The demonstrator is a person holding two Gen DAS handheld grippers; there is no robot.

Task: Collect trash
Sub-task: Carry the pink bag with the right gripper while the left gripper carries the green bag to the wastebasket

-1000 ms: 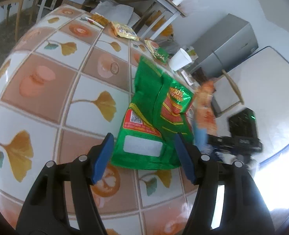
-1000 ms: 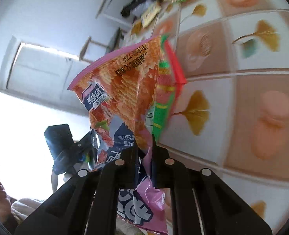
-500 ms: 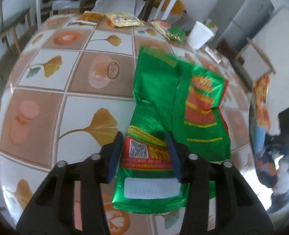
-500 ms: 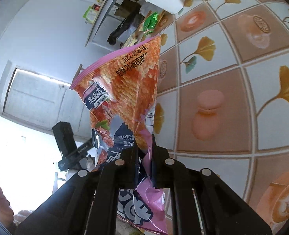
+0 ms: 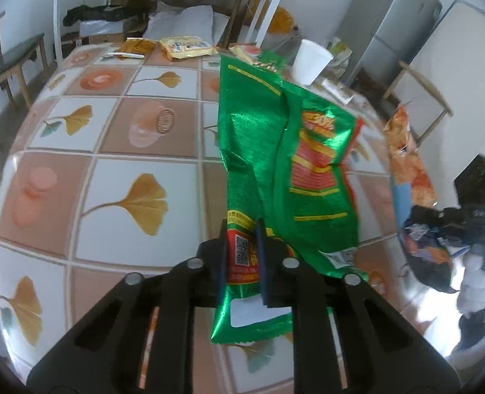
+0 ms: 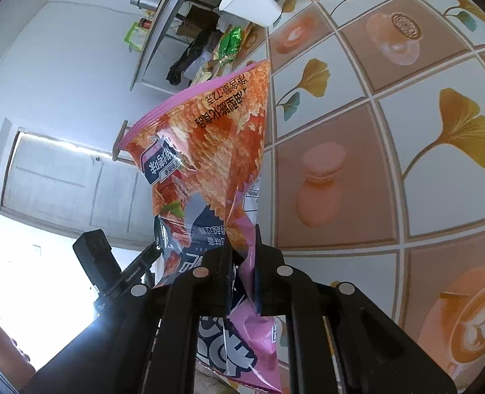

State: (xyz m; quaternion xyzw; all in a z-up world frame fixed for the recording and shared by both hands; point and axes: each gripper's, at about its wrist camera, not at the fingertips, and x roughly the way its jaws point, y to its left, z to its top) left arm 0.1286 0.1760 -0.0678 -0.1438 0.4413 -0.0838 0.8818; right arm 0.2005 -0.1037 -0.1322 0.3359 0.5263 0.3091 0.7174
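Open tiled tabletop (image 5: 117,177) spreads left of the left gripper (image 5: 242,246), whose jaws are closing on the crinkled green foil snack bag (image 5: 265,151), its lower edge between the pads. Far edge is crowded: white paper cup (image 5: 311,62), yellow wrappers (image 5: 186,46). The right gripper (image 6: 242,259) is clamped narrow on the orange-and-pink crisp bag (image 6: 216,151), held up beside the table's left edge.

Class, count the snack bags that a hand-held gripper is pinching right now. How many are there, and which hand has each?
2. The green bag is pinched in the closing left hand-held gripper; the orange and pink bag is in the right hand-held gripper.
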